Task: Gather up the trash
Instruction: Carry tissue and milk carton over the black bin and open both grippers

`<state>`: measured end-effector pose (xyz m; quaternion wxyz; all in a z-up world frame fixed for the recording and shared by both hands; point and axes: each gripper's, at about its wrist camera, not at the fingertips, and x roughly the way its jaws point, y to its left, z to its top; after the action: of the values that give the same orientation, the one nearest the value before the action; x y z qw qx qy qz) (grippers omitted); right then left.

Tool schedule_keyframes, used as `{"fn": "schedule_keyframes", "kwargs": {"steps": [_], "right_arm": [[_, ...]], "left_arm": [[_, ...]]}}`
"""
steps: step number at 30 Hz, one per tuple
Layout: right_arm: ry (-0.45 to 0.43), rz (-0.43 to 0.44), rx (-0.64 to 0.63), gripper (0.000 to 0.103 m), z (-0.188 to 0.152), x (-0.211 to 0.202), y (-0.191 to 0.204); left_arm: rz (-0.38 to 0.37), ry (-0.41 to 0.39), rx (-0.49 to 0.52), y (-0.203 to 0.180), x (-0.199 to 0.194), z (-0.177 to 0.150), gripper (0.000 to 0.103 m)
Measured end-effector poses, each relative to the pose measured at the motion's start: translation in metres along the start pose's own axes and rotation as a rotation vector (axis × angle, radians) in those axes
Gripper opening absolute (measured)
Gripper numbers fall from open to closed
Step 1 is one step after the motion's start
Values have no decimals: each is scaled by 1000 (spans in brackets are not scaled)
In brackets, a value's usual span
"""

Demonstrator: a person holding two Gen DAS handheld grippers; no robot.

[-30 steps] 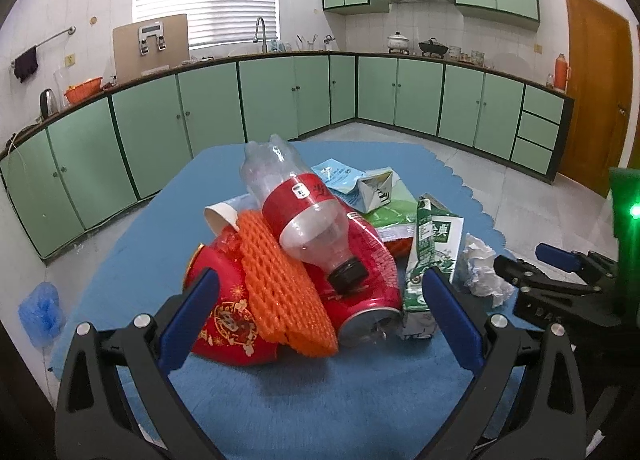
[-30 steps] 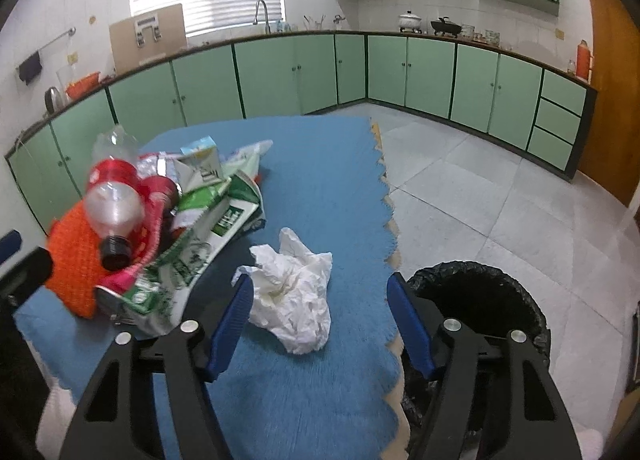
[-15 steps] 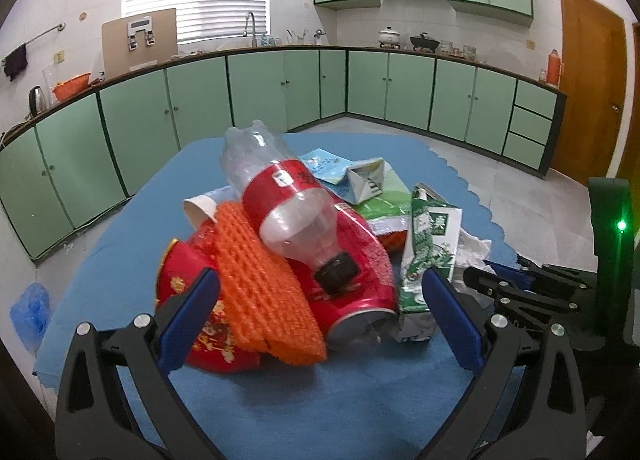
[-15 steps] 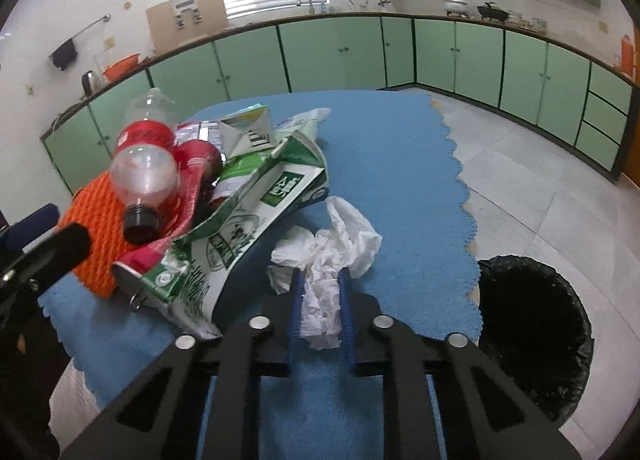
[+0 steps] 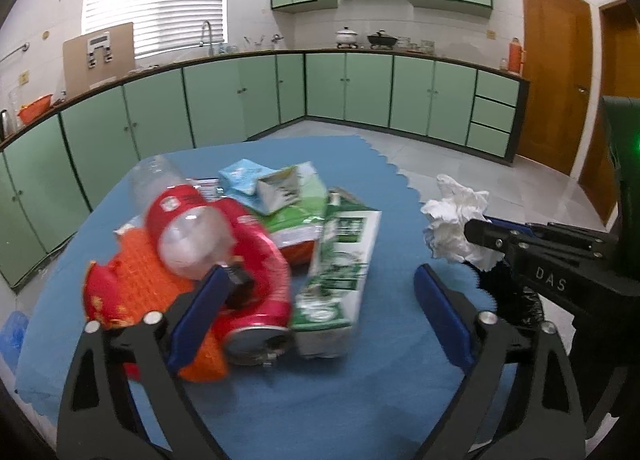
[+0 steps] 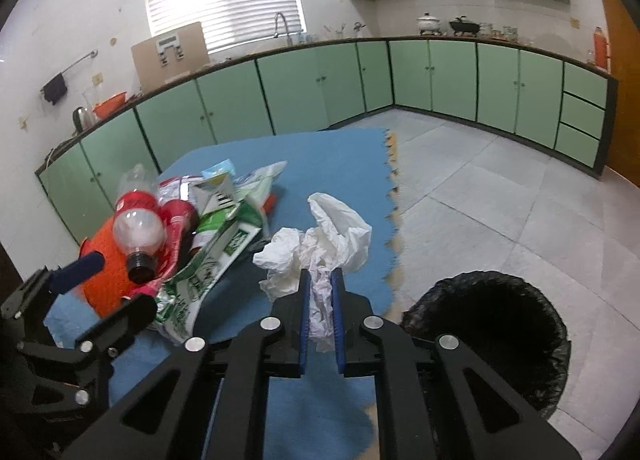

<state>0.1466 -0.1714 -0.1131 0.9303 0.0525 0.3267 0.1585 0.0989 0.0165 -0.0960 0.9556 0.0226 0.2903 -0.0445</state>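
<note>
A heap of trash lies on the blue mat point(image 5: 320, 380): a clear bottle with a red label point(image 5: 188, 220), a crushed red can point(image 5: 260, 260), an orange foam net point(image 5: 144, 276) and a green-and-white carton point(image 5: 340, 260). My left gripper point(image 5: 320, 276) hangs low in front of the heap, its jaws closing, with the can and carton between the fingers but untouched. My right gripper point(image 6: 320, 276) is closing tight on a crumpled white tissue point(image 6: 328, 236), lifted off the mat. The tissue point(image 5: 456, 220) also shows at the right of the left wrist view.
A black-lined bin point(image 6: 488, 324) stands on the tiled floor just right of the mat's scalloped edge point(image 6: 394, 220). Smaller cartons and wrappers point(image 5: 276, 188) lie behind the heap. Green cabinets point(image 5: 240, 100) ring the room, and a wooden door point(image 5: 556, 72) is at the right.
The right gripper closed on the tissue and raised it off the mat toward the bin side. The left gripper shifted right and closer, from the bottle and net to the can and carton.
</note>
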Motion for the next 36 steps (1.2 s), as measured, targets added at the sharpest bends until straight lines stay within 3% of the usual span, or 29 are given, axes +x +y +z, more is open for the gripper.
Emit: {"fn": "schedule_keyframes", "kwargs": {"steps": [5,12,22,27,31,36], "right_arm": [[-2,-18,19,10,-1,-1,-13],[9,-29,52,10,-6,4,-25],[14,-45,78,10,-8,13,-32],[8,-53,89,10,-7,11,-36],[4,-59,96,10,-8,7,-39],[-9,-71,106,10,-9,2,-43]], "left_arm": [[-30,-3,38,-20,5,-3,86],[6,12,80,-26,43,4,86],[20,116,102,-27,92,1,82],[-9,147,84,-30,97,-2,66],[-42,171,43,-27,100,0,37],[-66,165,15,-28,97,0,31]]}}
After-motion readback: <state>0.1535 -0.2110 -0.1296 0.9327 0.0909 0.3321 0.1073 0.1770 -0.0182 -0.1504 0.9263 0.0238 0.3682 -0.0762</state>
